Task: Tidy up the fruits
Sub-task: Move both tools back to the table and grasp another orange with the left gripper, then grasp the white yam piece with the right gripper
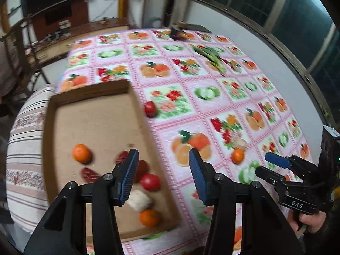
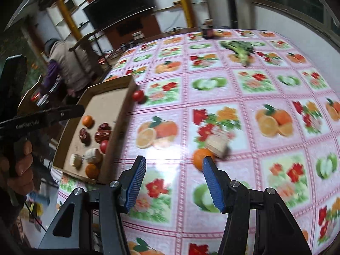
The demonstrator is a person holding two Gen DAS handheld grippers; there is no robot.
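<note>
next target: the loose mandarin (image 2: 200, 156) out on the fruit-print tablecloth (image 2: 265, 85), touching a pale, cut-looking chunk (image 2: 216, 144) i can't really identify

which way it lies: just ahead of the right gripper (image 2: 174, 182) and off to its right side, peeking out right behind the tip of the right-hand blue pad. so the gripper needs a small sideways shift before it can straddle it, i'd say

nearer hand: the right one, easily. from the left gripper (image 1: 163, 176) the same mandarin (image 1: 237, 155) sits well off to the right, past its own jaws

long axis: none to speak of, it's round, so approach angle shouldn't matter much. the pale chunk pressed against its far side is the thing to avoid nudging

right gripper state: jaws partway apart, nothing between them, only tablecloth

left gripper state: same deal, partway apart and empty, hanging over the near corner of the cardboard tray (image 1: 140, 110)

how the mandarin looks: bright orange, smooth, small, a bit motion-blurred

other stragglers: a cherry tomato (image 2: 138, 95) right against the outside of the tray wall, still on the cloth

tray contents: two mandarins, a tomato, dark red wrinkly dates and a couple of pale chunks already in
</note>
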